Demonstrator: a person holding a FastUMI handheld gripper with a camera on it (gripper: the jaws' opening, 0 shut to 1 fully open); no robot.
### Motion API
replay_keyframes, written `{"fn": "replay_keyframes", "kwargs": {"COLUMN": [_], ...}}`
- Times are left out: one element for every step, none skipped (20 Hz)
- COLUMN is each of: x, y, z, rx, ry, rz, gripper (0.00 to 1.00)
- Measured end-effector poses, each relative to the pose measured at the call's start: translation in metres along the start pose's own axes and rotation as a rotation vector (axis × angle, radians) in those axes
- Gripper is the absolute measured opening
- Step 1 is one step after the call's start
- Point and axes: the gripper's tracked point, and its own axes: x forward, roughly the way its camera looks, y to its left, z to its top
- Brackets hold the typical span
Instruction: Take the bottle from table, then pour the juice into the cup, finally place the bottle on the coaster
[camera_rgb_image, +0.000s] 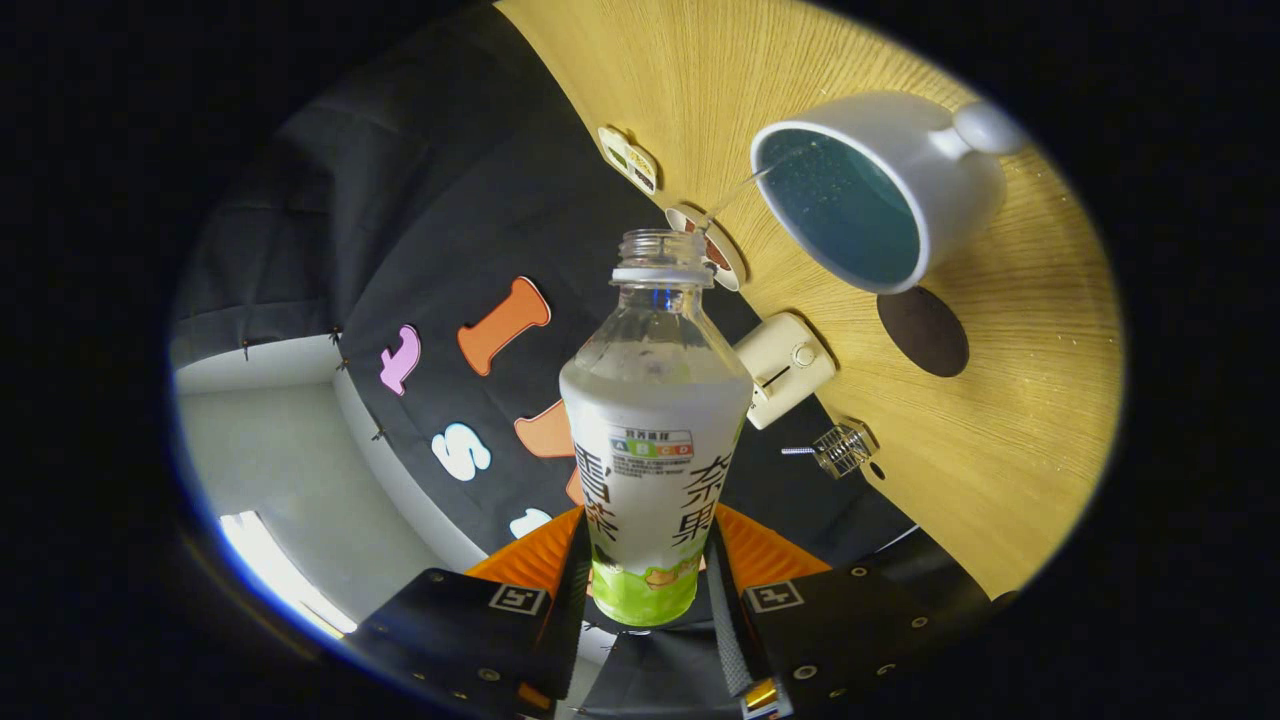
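Clamping the clear plastic bottle (652, 440) by its lower body, the tongs (648, 600) hold it tilted, both fingers pressed on its sides. A thin stream runs from its open mouth to the white ceramic cup (880, 190) on the wooden bench (1000, 400). Just beside the cup lies the dark round coaster (923, 330), with bare bench beyond it.

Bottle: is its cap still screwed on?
No. The bottle, held in the gripper, has a bare open neck pouring toward the cup.

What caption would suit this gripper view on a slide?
Gripper shut on the tilted bottle, pouring a thin stream into the cup beside the coaster.
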Motion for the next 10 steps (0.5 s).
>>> {"fn": "replay_keyframes", "kwargs": {"x": [-0.002,-0.002,-0.002,-0.002,-0.002,-0.002,-0.002,-0.002,-0.003,-0.005], "y": [-0.002,-0.004,-0.009,-0.019,-0.026,-0.031,-0.036,-0.046,-0.057,-0.065], "z": [0.000,0.002,0.003,0.005,0.006,0.006,0.007,0.010,0.011,0.012], "rx": [-0.013,-0.029,-0.055,-0.088,-0.123,-0.156,-0.199,-0.253,-0.312,-0.366], "ry": [-0.003,-0.003,-0.006,-0.006,-0.009,-0.006,-0.009,-0.008,-0.007,-0.007], "rz": [-0.007,-0.016,-0.037,-0.066,-0.092,-0.109,-0.134,-0.173,-0.209,-0.232], "gripper": [0.58,0.58,0.58,0.58,0.58,0.58,0.57,0.57,0.58,0.57]}}
